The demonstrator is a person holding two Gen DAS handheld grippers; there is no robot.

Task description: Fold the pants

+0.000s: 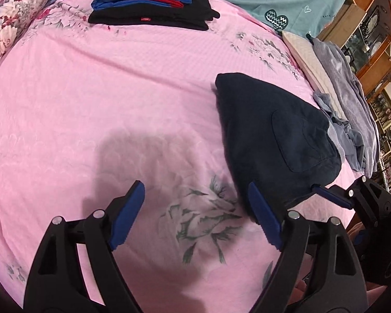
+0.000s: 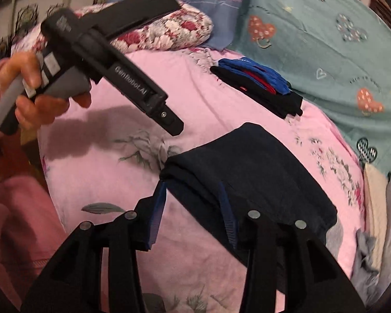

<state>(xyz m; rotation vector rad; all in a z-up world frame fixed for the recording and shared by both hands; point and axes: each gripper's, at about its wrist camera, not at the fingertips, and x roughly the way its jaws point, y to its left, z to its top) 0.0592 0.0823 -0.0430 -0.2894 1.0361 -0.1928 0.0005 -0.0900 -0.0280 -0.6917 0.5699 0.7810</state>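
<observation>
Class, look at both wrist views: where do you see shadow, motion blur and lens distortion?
Left wrist view: a soft grey shadow falls on the pink sheet ahead of the open left tool; the fisheye bows the bed's edges. Right wrist view: the left tool and the hand holding it look smeared by motion, casting a shadow on the sheet; the dark pants stay fairly sharp.

You have two tongs in play: the left tongs and the right tongs, each with two blue fingers. One pair of dark navy pants lies folded on the one pink bed sheet. You see one stack of folded clothes, with three colours showing in it: blue, red and black. There is one floral pillow, one teal blanket and one heap of grey-lilac garments.
</observation>
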